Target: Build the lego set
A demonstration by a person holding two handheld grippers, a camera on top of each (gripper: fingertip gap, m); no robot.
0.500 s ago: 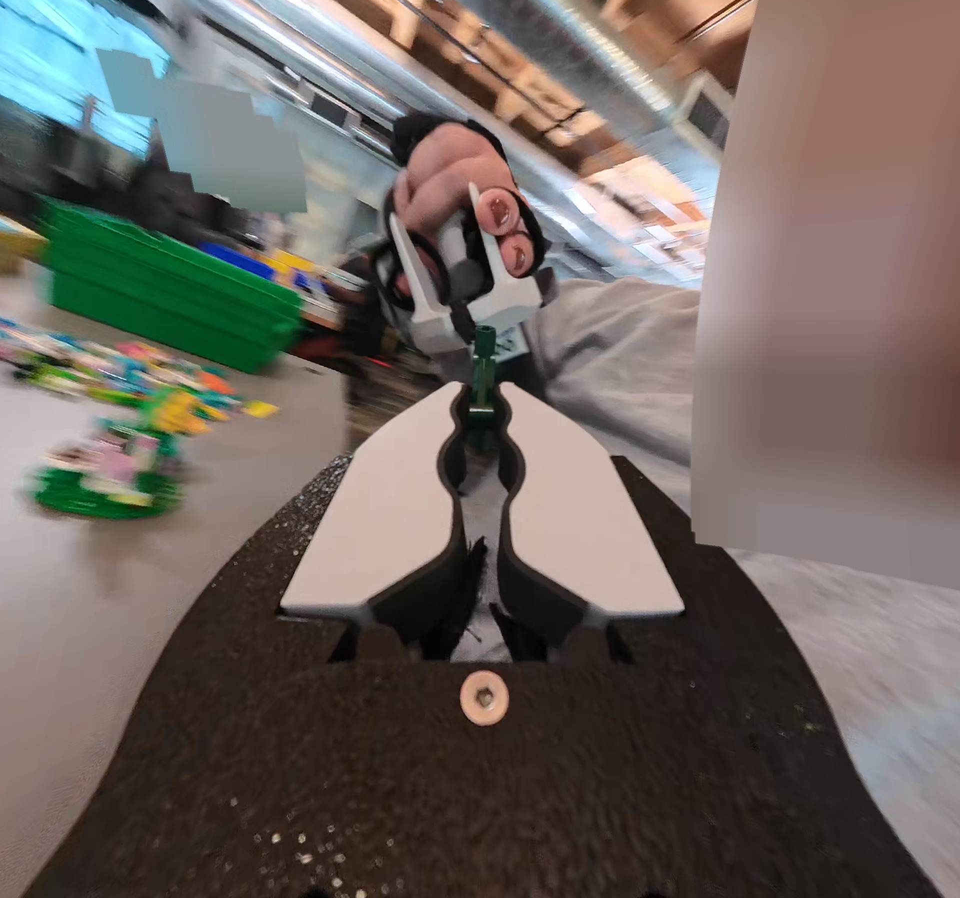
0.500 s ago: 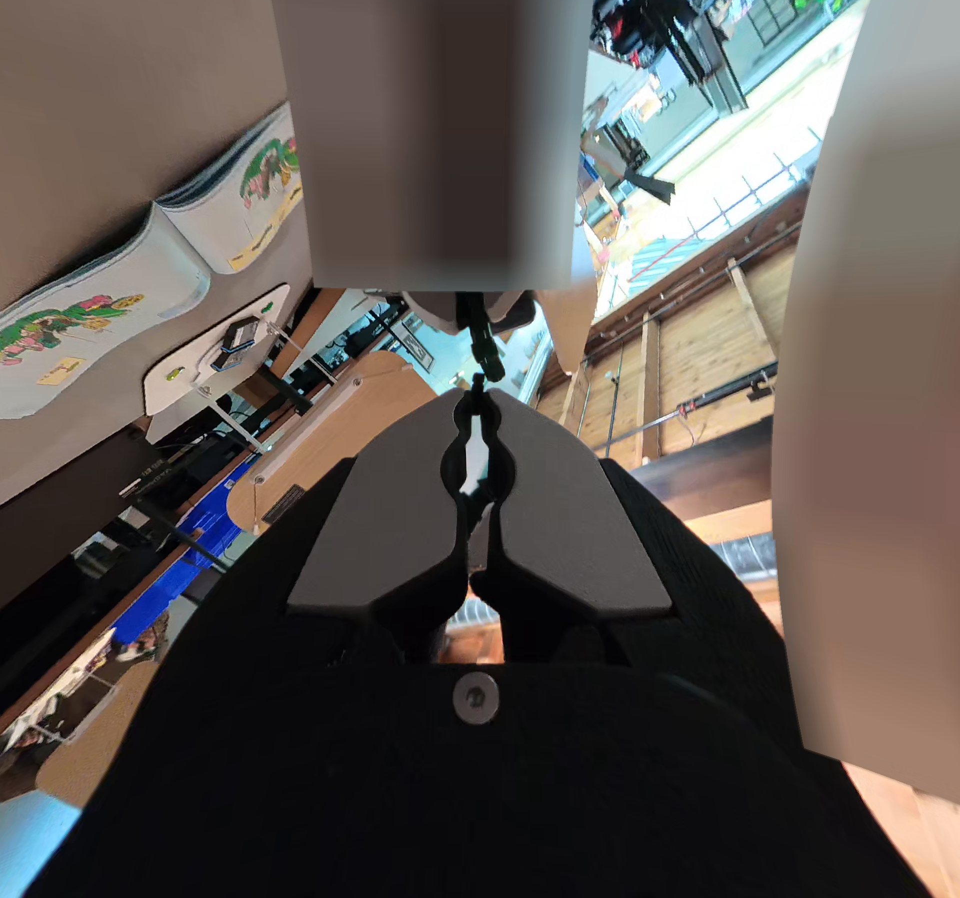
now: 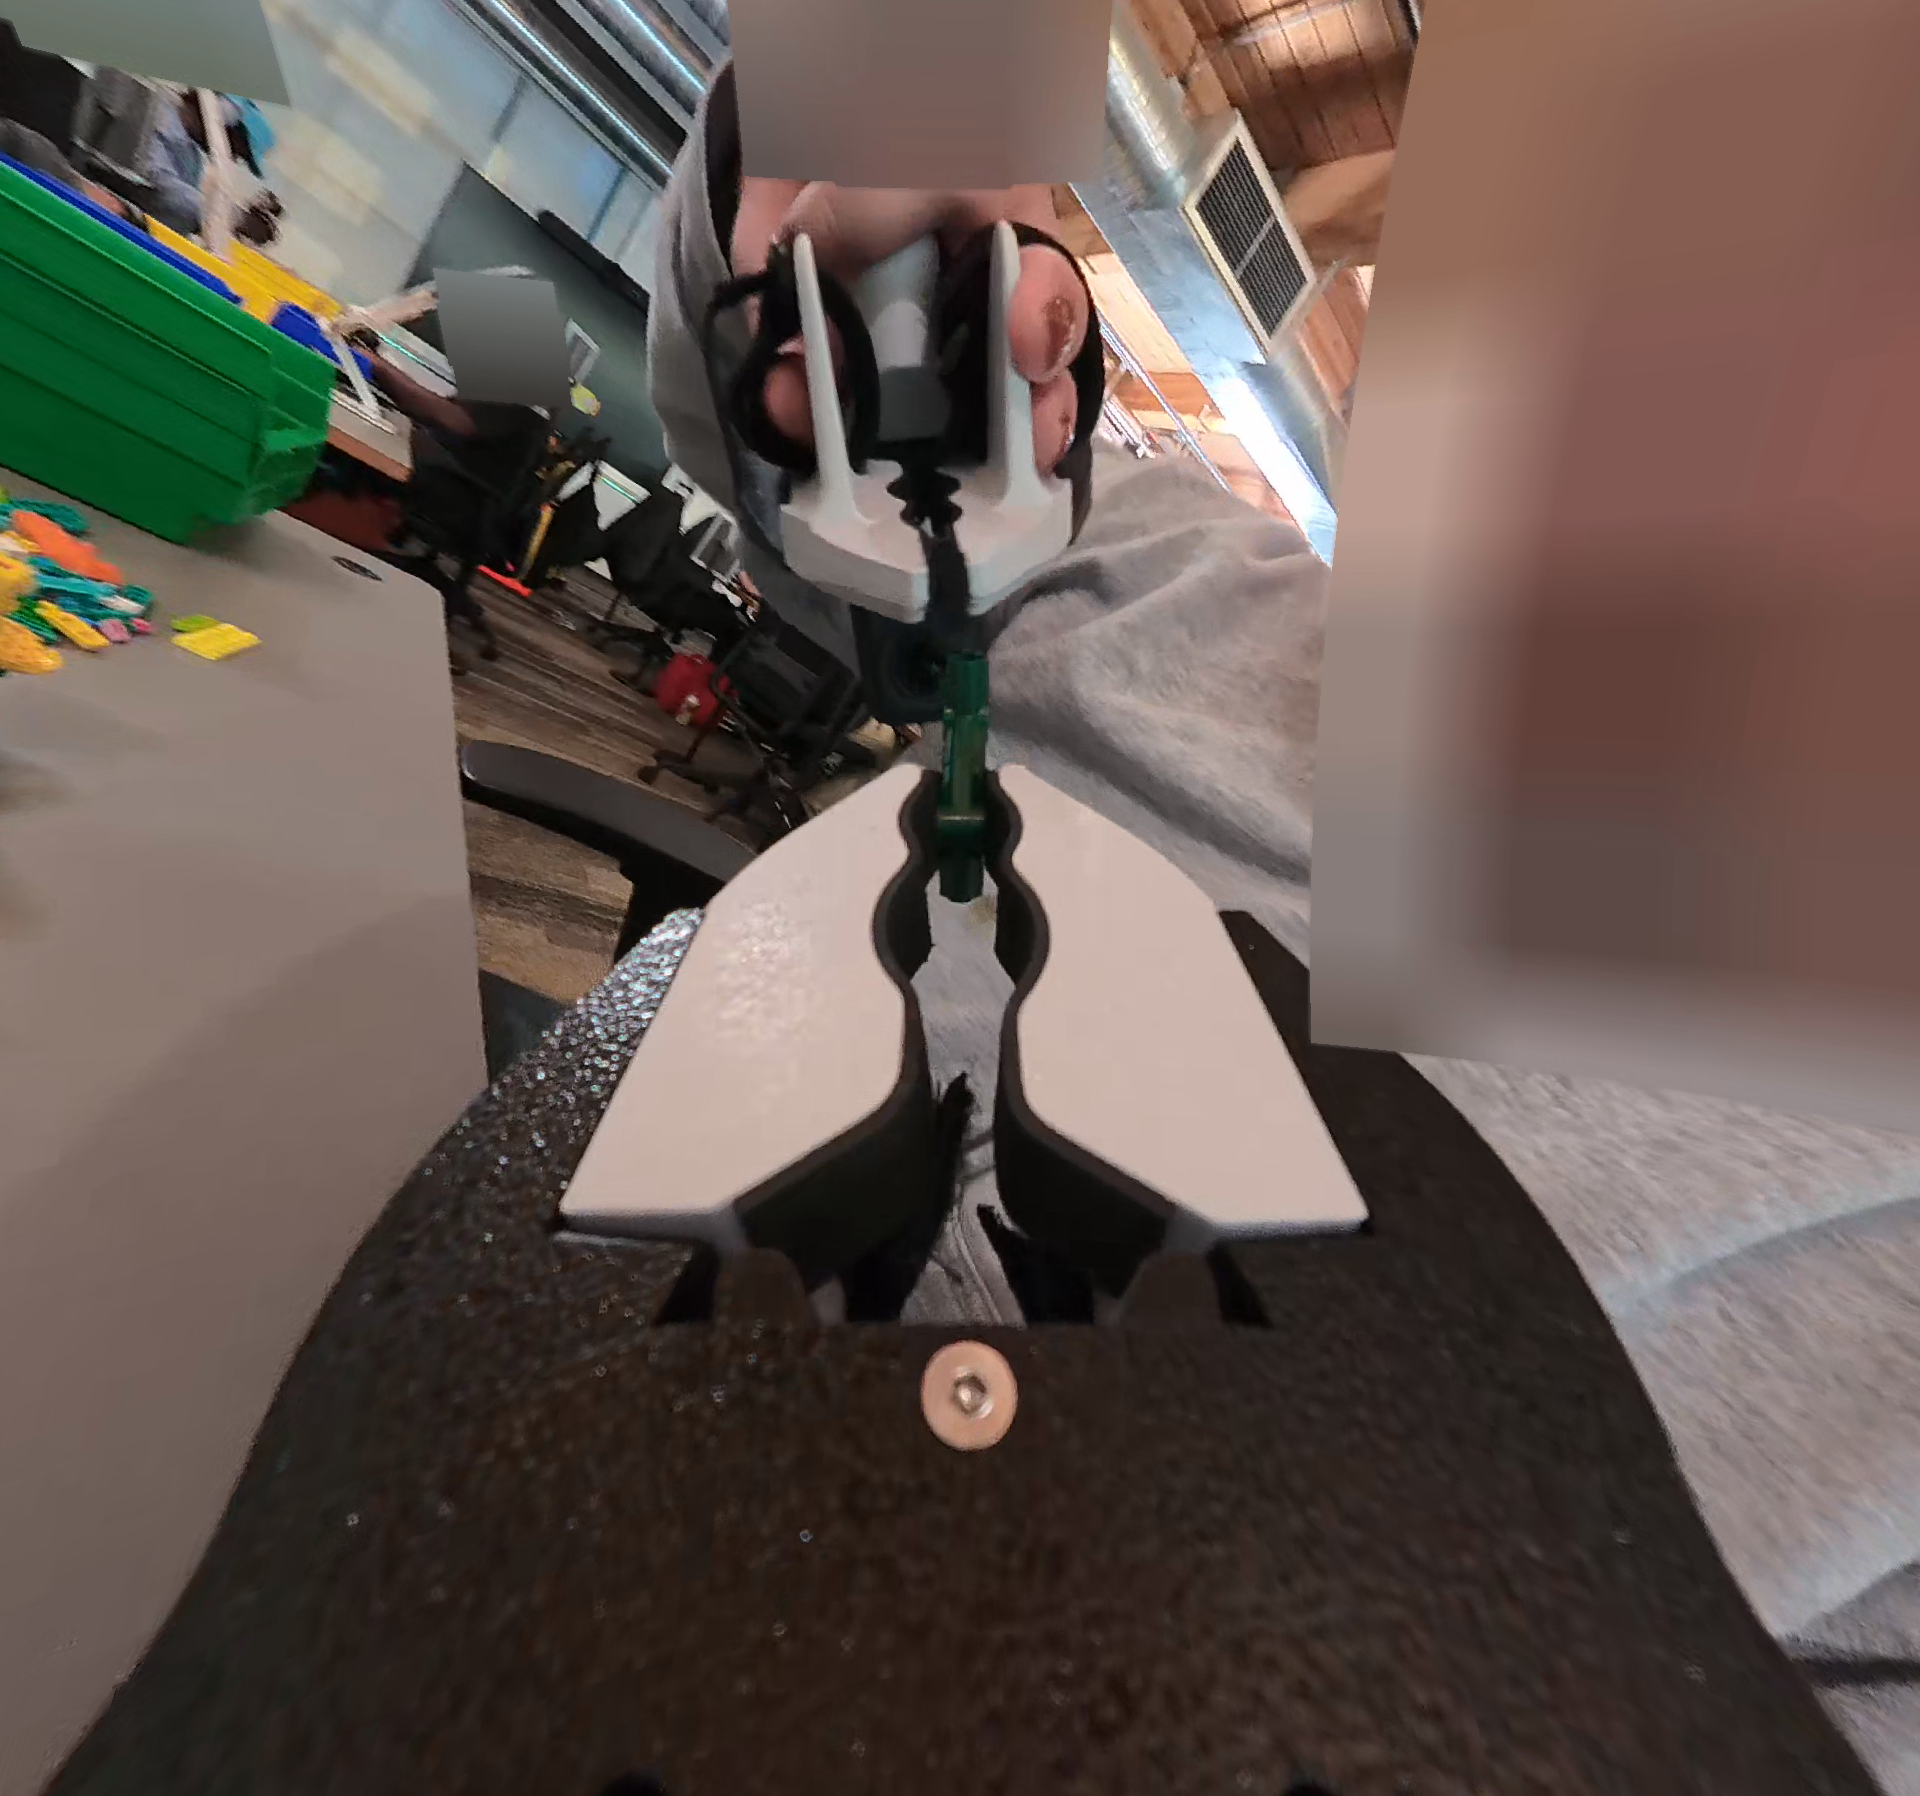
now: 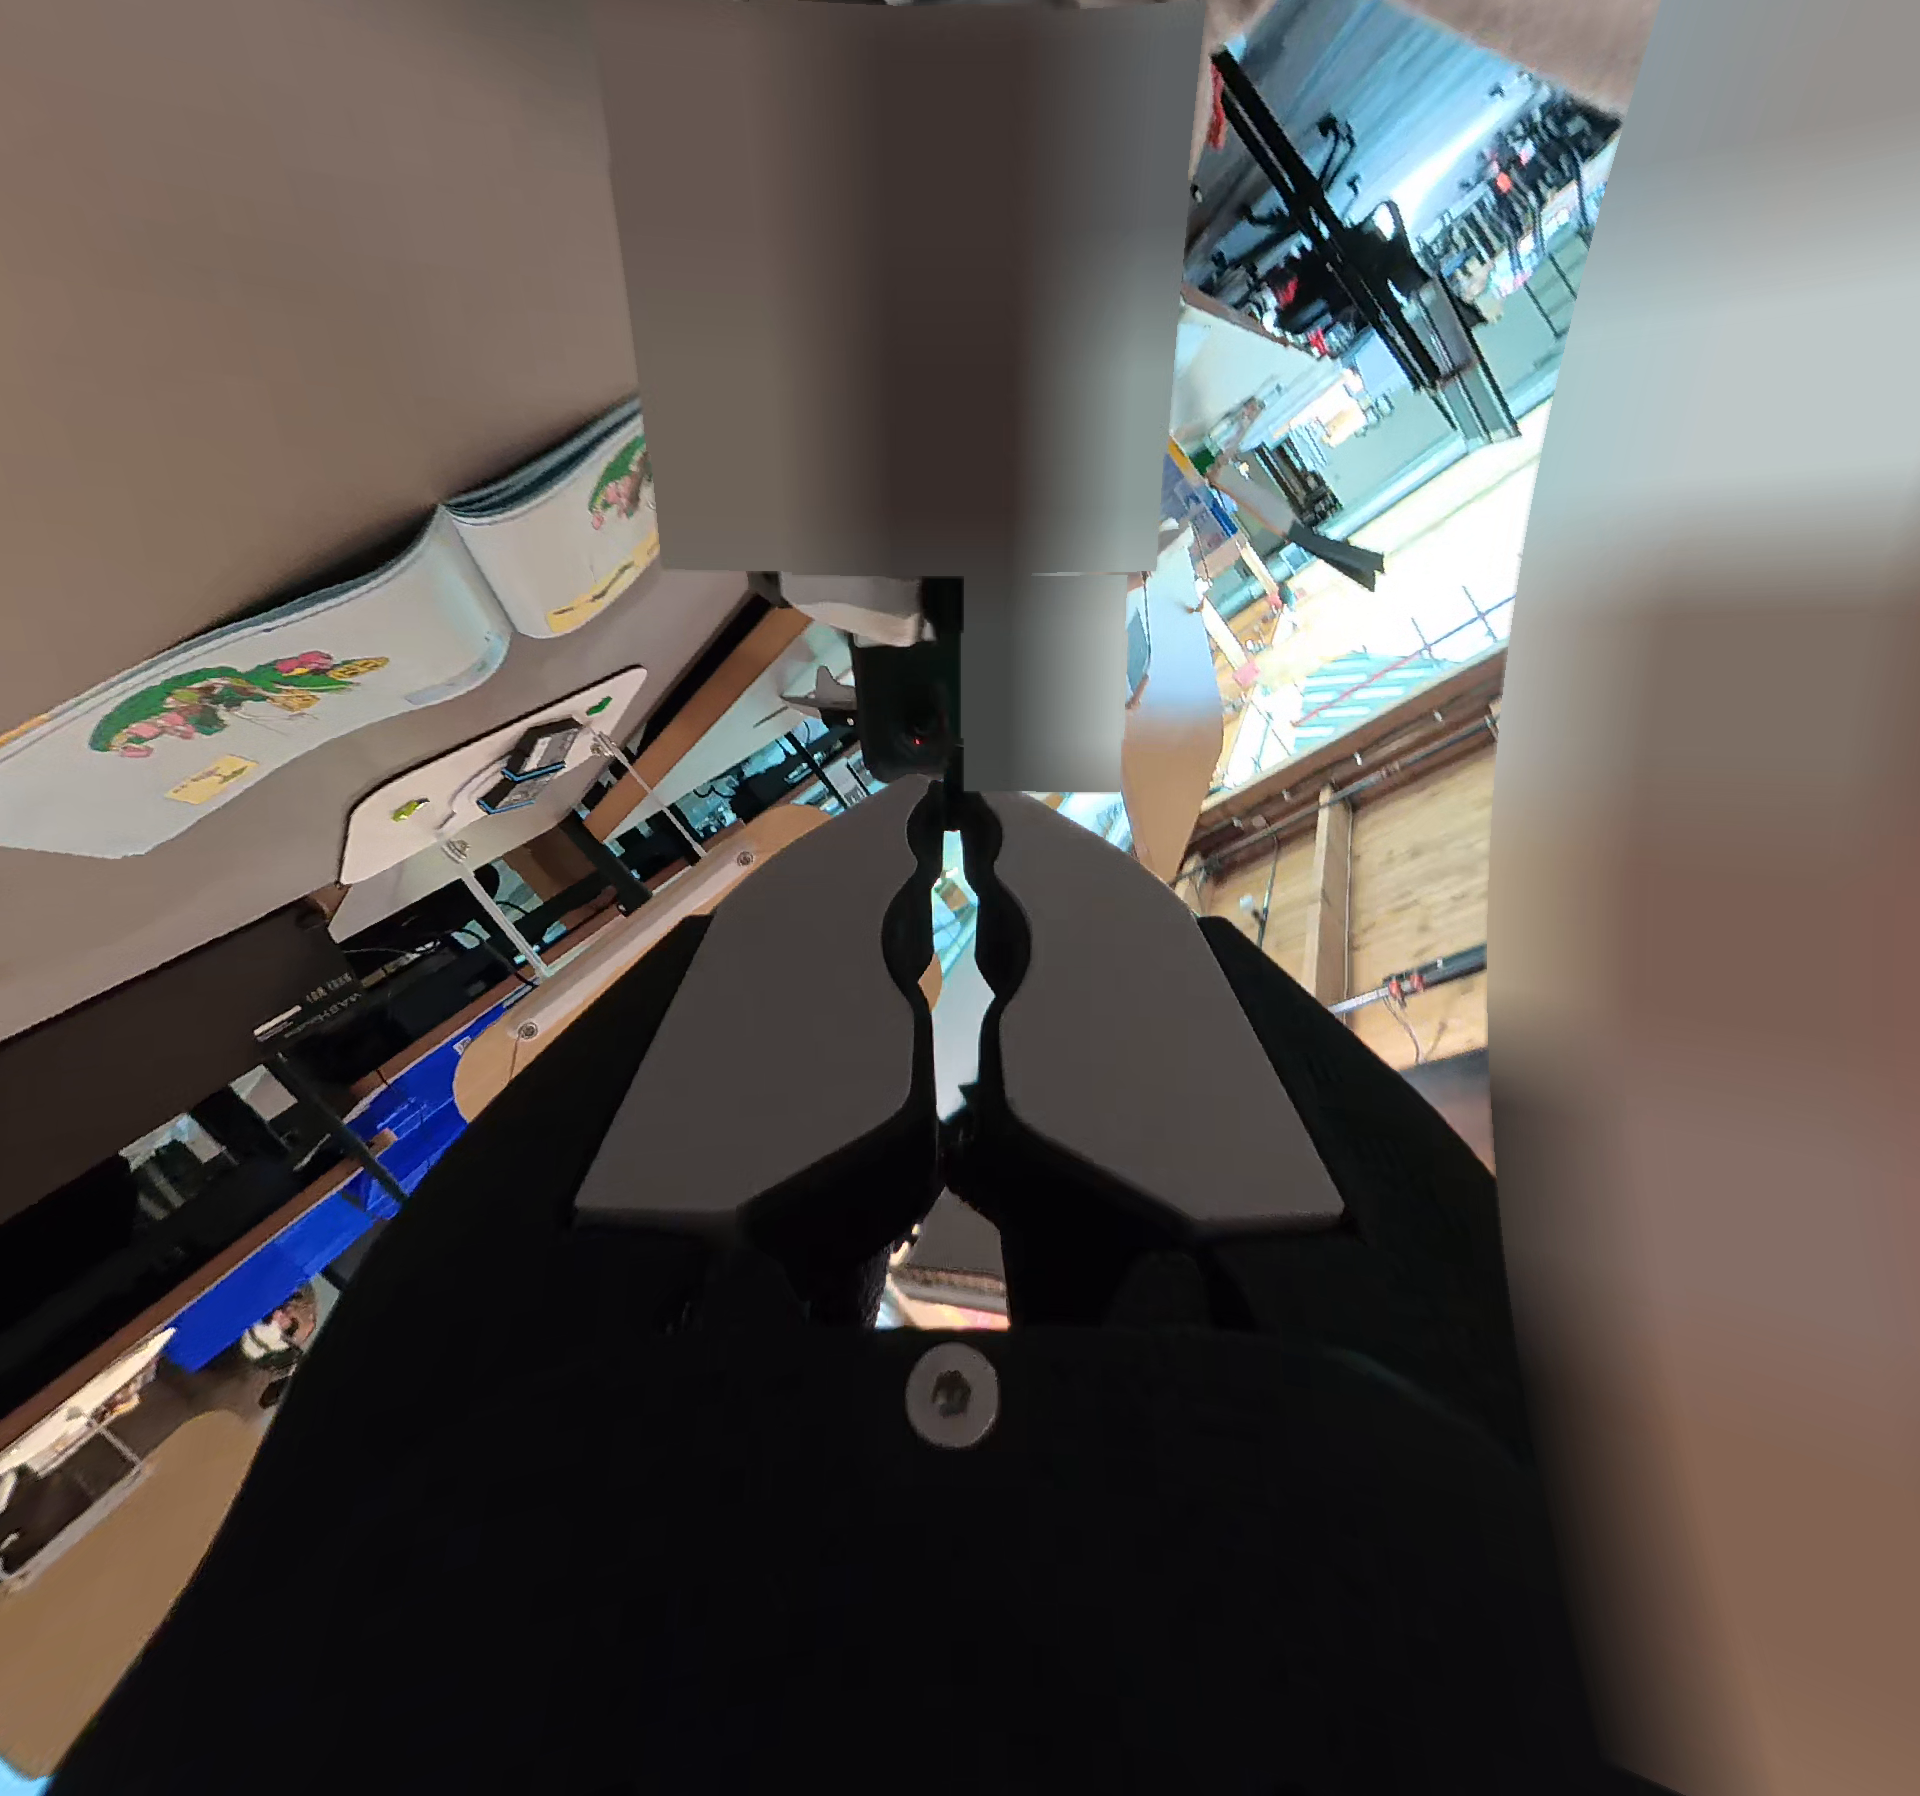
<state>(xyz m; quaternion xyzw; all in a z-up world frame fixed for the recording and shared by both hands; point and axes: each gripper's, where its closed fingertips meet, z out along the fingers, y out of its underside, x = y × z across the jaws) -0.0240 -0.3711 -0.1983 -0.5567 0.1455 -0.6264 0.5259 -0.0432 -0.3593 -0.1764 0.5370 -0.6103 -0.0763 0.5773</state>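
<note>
Above the table, both hand-held grippers (image 3: pixel 961 801) (image 4: pixel 951 816) pinch one green lego piece (image 3: pixel 961 759).

Bright daylight floods the right wrist view from the far right, leaving the right gripper (image 4: pixel 951 827) a near-black silhouette. The left wrist view is evenly lit, with glare on the left gripper (image 3: pixel 961 811). Wide-angle bending and blur smear both views' edges.

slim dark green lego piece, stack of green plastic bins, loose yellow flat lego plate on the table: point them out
slim dark green lego piece (image 3: pixel 961 770): left wrist view, mid shaft
stack of green plastic bins (image 3: pixel 135 364): left wrist view, front wall
loose yellow flat lego plate (image 3: pixel 215 643): left wrist view, top face
</note>
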